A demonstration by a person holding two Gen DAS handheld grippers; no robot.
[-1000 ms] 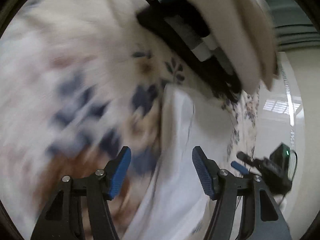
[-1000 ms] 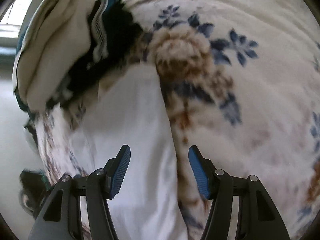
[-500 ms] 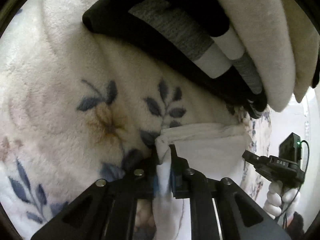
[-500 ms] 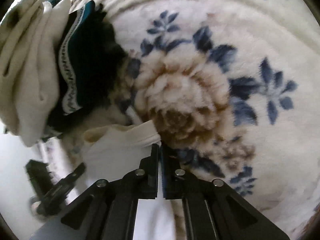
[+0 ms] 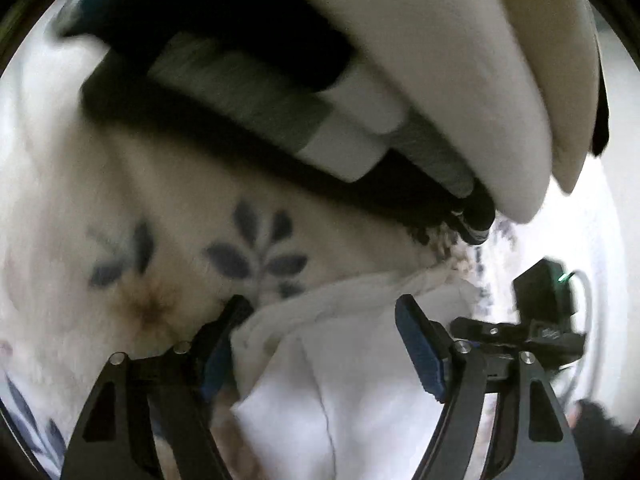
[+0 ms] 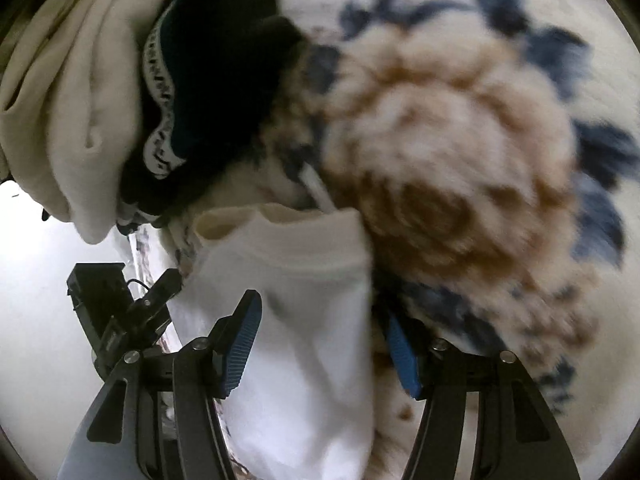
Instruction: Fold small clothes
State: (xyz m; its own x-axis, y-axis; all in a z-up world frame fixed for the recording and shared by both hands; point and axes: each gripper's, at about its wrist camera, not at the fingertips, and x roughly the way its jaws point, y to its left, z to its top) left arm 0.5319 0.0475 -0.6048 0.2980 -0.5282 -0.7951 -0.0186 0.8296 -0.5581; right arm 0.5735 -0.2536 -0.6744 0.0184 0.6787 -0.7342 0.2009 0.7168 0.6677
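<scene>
Both your left tongs [image 5: 320, 344] and right tongs [image 6: 320, 340] stand apart over the white garment [image 6: 304, 280]; its loose fold may spring open beside the folded pile [image 5: 360, 120].

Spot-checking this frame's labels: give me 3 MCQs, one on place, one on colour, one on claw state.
1. Where does the white garment lie?
A. on the floral fleece blanket
B. on a bare wooden table
C. in a basket

2. What colour are the pads of the claws?
A. red
B. blue
C. yellow

3. What state are the two claws in?
A. both shut on cloth
B. left shut, right open
C. both open

Answers:
1 A: the garment rests on the floral fleece blanket, below the stack of folded clothes.
2 B: the pads are blue in both wrist views.
3 C: the left claw and the right claw each show a wide gap between the fingers, with the garment lying loose between them.
</scene>
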